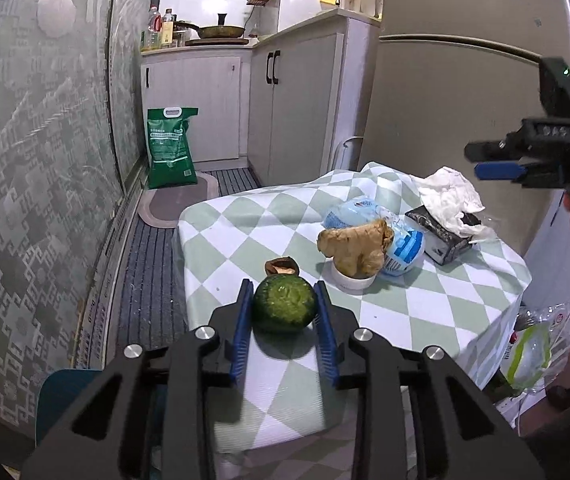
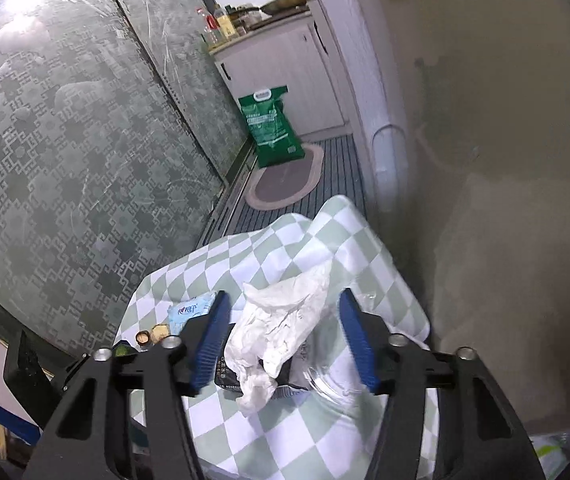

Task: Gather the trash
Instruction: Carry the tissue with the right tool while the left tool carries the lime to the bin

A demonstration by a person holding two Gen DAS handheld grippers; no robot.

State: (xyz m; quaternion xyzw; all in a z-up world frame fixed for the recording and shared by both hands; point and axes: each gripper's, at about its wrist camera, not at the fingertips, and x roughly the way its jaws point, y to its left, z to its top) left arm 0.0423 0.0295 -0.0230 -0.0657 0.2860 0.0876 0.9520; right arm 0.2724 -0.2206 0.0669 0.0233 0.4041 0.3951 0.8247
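A small table under a green-and-white checked cloth (image 1: 245, 224) carries the trash. My left gripper (image 1: 285, 292) has its blue pads on both sides of a round green fruit rind (image 1: 284, 303) that rests on the cloth. Behind it lies a brown nut shell (image 1: 281, 267). A ginger root (image 1: 355, 246) sits in a small white cup (image 1: 352, 282) beside a blue-and-white wrapper (image 1: 401, 248). A crumpled white tissue (image 2: 285, 320) sticks out of a black tissue pack (image 1: 441, 236). My right gripper (image 2: 283, 328) is open above that tissue, and it also shows in the left wrist view (image 1: 497, 160).
A frosted patterned glass door (image 1: 45, 160) lines the left side. A beige fridge (image 1: 445, 112) stands right behind the table. A green sack (image 1: 171, 146) and an oval mat (image 1: 177, 200) lie on the floor before white cabinets. A plastic bag (image 1: 533, 352) hangs at the table's right.
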